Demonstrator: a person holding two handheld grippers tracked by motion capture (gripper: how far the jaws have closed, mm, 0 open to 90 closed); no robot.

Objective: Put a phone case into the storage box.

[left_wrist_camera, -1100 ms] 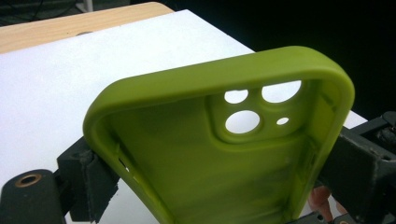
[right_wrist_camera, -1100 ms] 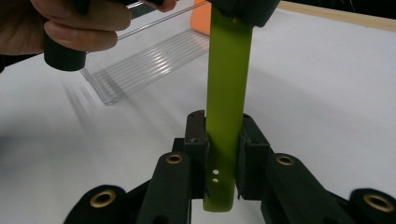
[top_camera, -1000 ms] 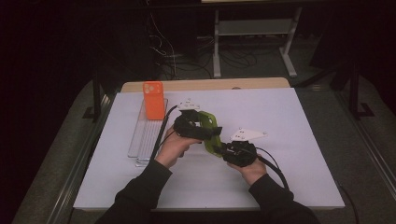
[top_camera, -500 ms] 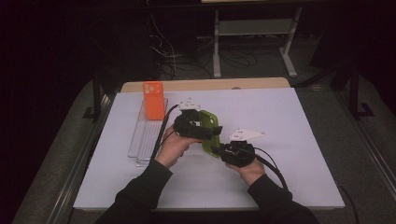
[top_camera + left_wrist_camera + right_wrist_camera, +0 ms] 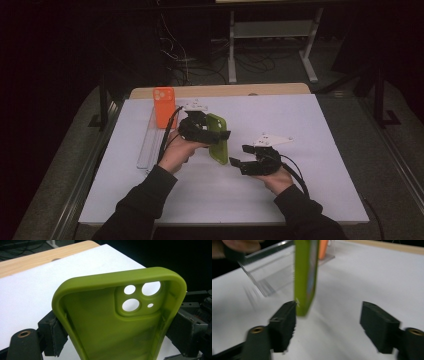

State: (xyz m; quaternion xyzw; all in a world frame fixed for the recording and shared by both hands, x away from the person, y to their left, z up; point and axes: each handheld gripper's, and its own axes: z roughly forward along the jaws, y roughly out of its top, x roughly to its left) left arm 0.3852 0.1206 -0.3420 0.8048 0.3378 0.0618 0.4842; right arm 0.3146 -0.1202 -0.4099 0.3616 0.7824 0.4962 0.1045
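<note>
A green phone case (image 5: 218,141) hangs above the white table, held across its width by my left gripper (image 5: 223,135). In the left gripper view the case (image 5: 112,327) shows its hollow inside and camera holes, with a pad pressed on each long edge. My right gripper (image 5: 240,155) sits just right of the case's near end. Its jaws have just been opening. In the right gripper view the case's end (image 5: 305,277) stands edge-on between the wide jaws, close to the left-hand one, with no grip on it.
An orange phone case (image 5: 163,106) stands upright in a clear plastic rack (image 5: 150,145) on the left of the white sheet (image 5: 310,125). A wooden strip (image 5: 225,91) runs along the far edge. Cables trail from both grippers.
My right gripper's jaws have opened and let go of the green case. The left gripper keeps hold of the case in nearly the same place.
</note>
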